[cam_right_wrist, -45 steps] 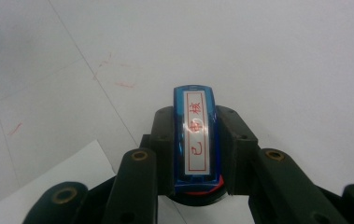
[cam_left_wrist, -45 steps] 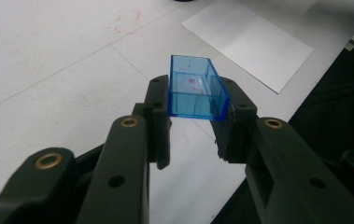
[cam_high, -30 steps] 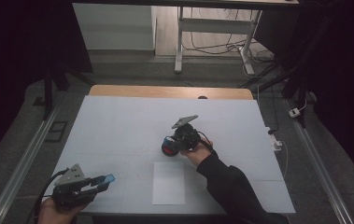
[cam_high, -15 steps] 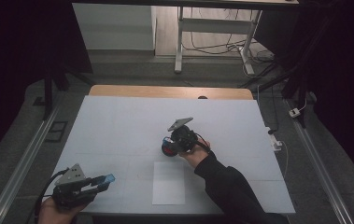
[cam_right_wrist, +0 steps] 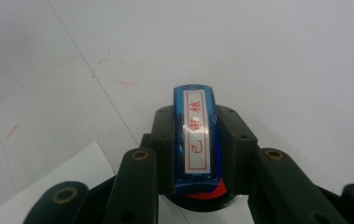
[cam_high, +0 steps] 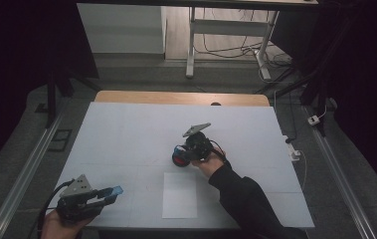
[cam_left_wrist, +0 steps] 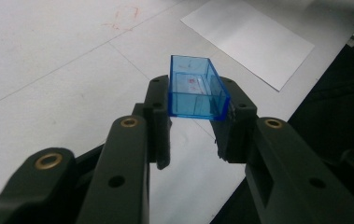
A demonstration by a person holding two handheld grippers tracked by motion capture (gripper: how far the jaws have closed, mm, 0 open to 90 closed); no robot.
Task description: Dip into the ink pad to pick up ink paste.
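Blue clear plastic marks the cap [cam_high: 115, 190], pinched between the jaws of the left gripper [cam_high: 107, 195] at the table's [cam_high: 126, 129] near left corner, in the same place as a second ago. To its right lies a white sheet [cam_high: 180, 194], bare. Farther right, the right gripper [cam_high: 180, 158] has drifted slightly left and toward the person over the last second, so that it now hangs just beyond the sheet's far edge; judged from this, the stamp [cam_high: 178, 160] is being carried to the paper for an impression, not yet made.

The left gripper view resolves the cap [cam_left_wrist: 195, 88] as an open, hollow rectangular shell with faint red marks inside, which the high view renders as a mere blue fleck. The right gripper view shows the jaws clamped on the stamp [cam_right_wrist: 196, 137]: a blue body bearing a white label with red characters, red underneath, and a corner of the sheet [cam_right_wrist: 67, 179] at lower left.
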